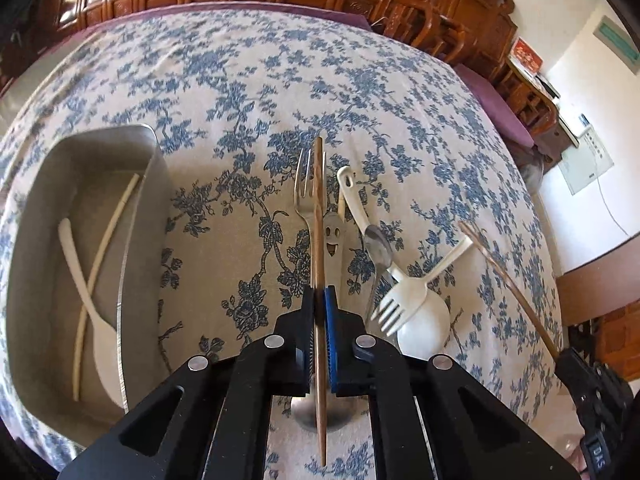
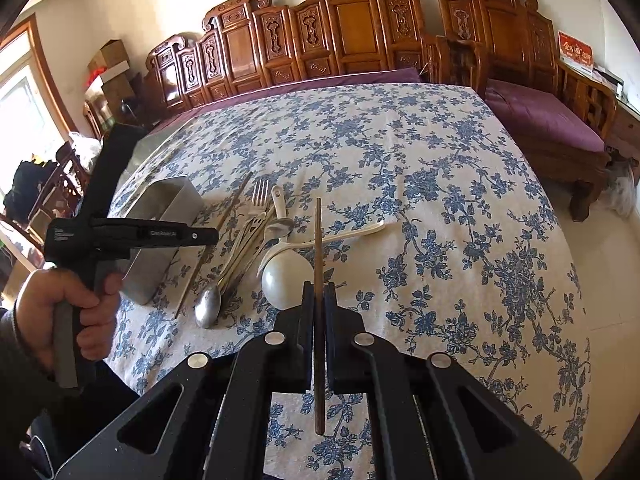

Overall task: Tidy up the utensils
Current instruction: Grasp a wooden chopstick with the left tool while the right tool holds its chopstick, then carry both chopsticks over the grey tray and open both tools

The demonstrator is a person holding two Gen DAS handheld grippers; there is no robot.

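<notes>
My left gripper (image 1: 319, 292) is shut on a wooden chopstick (image 1: 318, 208) and holds it above a heap of utensils: a metal fork (image 1: 305, 192), a smiley-faced utensil (image 1: 333, 240), a metal spoon (image 1: 378, 246), a white plastic fork (image 1: 404, 300) and a white ladle (image 1: 424, 328). My right gripper (image 2: 319, 292) is shut on a second wooden chopstick (image 2: 318, 240), just right of the heap (image 2: 256, 240). A metal tray (image 1: 140, 216) at the left holds a white spoon (image 1: 86, 280) and a white chopstick (image 1: 106, 248).
The table has a blue floral cloth (image 2: 420, 184). The tray also shows in the right wrist view (image 2: 168, 208), behind the left gripper (image 2: 136, 236). Carved wooden chairs (image 2: 340, 32) and a purple cushioned bench (image 2: 540, 120) stand beyond the table.
</notes>
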